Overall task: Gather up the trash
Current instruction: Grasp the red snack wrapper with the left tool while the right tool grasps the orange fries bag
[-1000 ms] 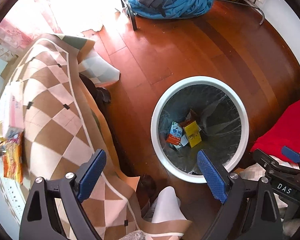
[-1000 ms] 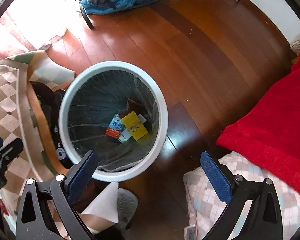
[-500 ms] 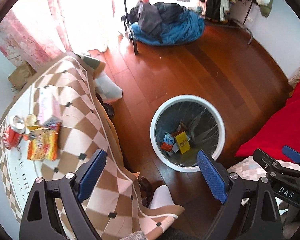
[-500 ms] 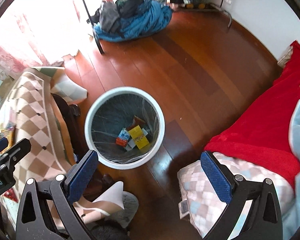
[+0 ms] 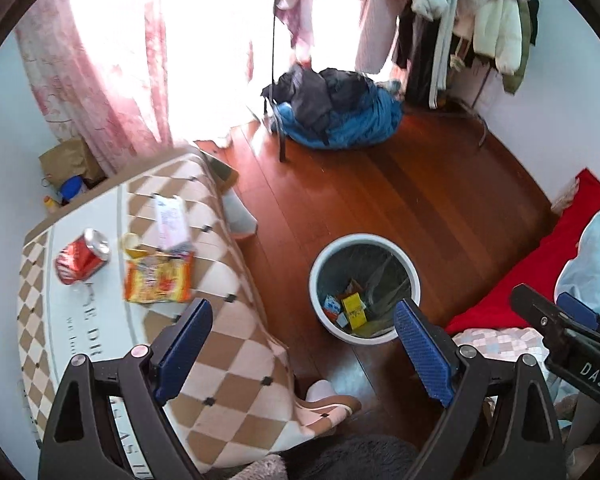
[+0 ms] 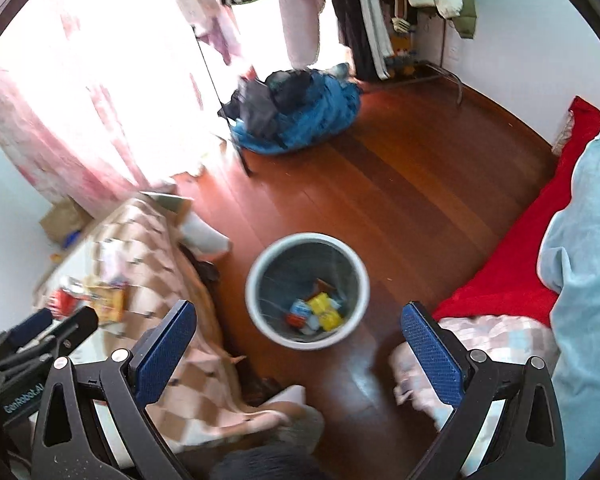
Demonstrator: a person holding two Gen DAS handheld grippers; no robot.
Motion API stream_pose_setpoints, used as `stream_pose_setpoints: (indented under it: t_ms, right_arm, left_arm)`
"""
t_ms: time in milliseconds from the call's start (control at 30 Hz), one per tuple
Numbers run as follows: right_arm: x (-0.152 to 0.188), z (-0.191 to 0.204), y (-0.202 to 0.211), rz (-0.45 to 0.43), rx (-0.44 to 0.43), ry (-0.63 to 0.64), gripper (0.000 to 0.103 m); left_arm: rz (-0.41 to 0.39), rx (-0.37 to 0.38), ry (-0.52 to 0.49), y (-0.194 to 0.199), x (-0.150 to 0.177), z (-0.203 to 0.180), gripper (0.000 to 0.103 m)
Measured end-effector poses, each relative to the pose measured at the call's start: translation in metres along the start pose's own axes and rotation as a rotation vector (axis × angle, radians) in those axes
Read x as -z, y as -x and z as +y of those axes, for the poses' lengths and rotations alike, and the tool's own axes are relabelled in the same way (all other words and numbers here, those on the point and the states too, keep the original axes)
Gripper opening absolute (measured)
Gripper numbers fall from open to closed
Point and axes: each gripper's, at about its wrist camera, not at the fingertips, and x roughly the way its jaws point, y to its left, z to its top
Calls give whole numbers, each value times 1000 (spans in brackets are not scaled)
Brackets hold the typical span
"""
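A table under a brown-and-cream checked cloth (image 5: 236,364) fills the lower left of the left wrist view; grey lettering printed on its white centre panel reads only in fragments, too partial to make out. Right of it, in the middle of the frame on the red-brown wooden floor (image 5: 400,200), stands a round white trash bin (image 5: 414,276) lined with a dark bag. Inside the bin lie a yellow carton (image 5: 354,309), a small blue-and-red carton beside it and a brown piece behind; their print is too small to read. In the right wrist view the same bin (image 6: 356,264) sits at centre frame, blurred.

On the tablecloth, left of centre, lies an orange-yellow snack packet (image 5: 158,282) with red print that cannot be read, a red soda can (image 5: 82,260) on its side just left of it with white script, a white printed paper slip (image 5: 172,222) above, and a small yellowish cup (image 5: 132,242) between can and slip.

The left gripper (image 5: 300,344) hangs with its blue-padded jaws spread wide and nothing between them. The right gripper (image 6: 300,348) is likewise wide apart and empty; seen at the right edge of the left wrist view, its body bears the letters "DAS".
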Motion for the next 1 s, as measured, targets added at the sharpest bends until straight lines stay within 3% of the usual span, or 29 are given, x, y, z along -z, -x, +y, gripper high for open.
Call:
stream_pose_setpoints:
  t_ms: [133,233,333,400,433,500,633,800,833,933,1000]
  right_arm:
    - [15,43,14,-1,-76,21,103]
    - [39,89,1,64,-142,83,103]
    - [71,128,-26,154,-202,139,103]
    - [96,154,-51,216,-237,160,102]
    - [106,163,-60,234,-241,171,98]
    - [129,185,-87,294,-243,191,66]
    - [157,207,-122,369,-236,199,64]
    - [160,212,-142,404,-213,201,64]
    - [158,212,-144,407,-208,204,64]
    - [150,215,-151,408,-202,207,64]
    - [141,217,-152,408,-210,208,64]
  left_arm:
    - [-17,-42,43,17,14,40,93]
    - [4,-103,90,19,41,89,93]
    - [79,-191,155,1,79,148,93]
    - [146,-210,221,-15,105,182,93]
    - [169,-210,251,-21,114,194,93]
    - [214,-204,319,-38,135,221,93]
    - [280,-124,388,-70,159,237,92]
    - [305,-40,404,-103,159,226,92]
    - [305,-38,408,-108,158,226,83]
    - [291,-34,428,-118,154,227,42]
    - [265,-45,430,-116,149,229,33]
